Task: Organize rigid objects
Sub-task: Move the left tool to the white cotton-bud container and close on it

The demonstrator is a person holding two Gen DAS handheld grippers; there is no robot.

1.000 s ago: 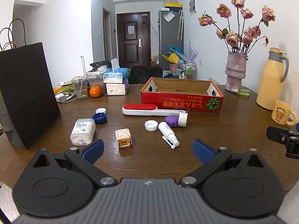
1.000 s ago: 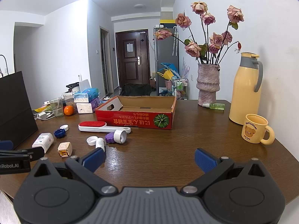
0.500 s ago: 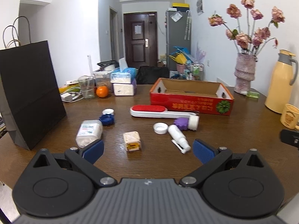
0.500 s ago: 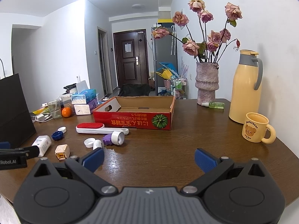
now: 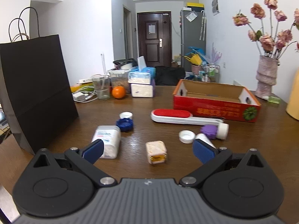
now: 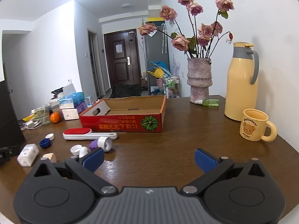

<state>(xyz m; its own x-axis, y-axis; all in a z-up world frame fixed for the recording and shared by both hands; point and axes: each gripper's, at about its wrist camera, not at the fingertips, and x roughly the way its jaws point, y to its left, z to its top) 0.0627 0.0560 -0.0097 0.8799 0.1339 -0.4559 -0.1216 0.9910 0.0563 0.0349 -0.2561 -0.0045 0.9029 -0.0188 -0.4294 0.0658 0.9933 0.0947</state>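
Scattered on the brown desk (image 5: 233, 149), in front of the red cardboard box (image 5: 214, 108): a small cream cube-shaped item (image 5: 156, 152) nearest, lying between the blue fingertips of the left claw (image 5: 148, 151) in that view but apart from both. Just left of it, a white pill bottle (image 5: 106, 141) on its side, partly behind the left blue pad. Beyond that, a blue cap (image 5: 124, 124) and a small white cap (image 5: 125, 115), close together. To the right, another white cap (image 5: 186, 136), a white tube (image 5: 204, 140) partly hidden behind the right pad, and a purple-and-white bottle (image 5: 215, 130) on its side. Behind these, a red-and-white lint brush (image 5: 179, 116) lying flat, just in front of the box, which sits open-topped with nothing visible inside.

Left claw spread wide, holding nothing, touching nothing. Right claw (image 6: 149, 158) likewise spread wide and empty, above bare wood, the clutter off to its left.

Further out: a tall black paper bag (image 5: 35, 97) standing at the left, close to the pill bottle; an orange (image 5: 118, 92), a glass (image 5: 101, 89) and tissue packs (image 5: 142, 85) toward the far edge. At the right, a vase of dried roses (image 6: 199, 82), a cream thermos (image 6: 242, 82), a bear mug (image 6: 255, 125) and a small green bottle (image 6: 210, 102) lying down.
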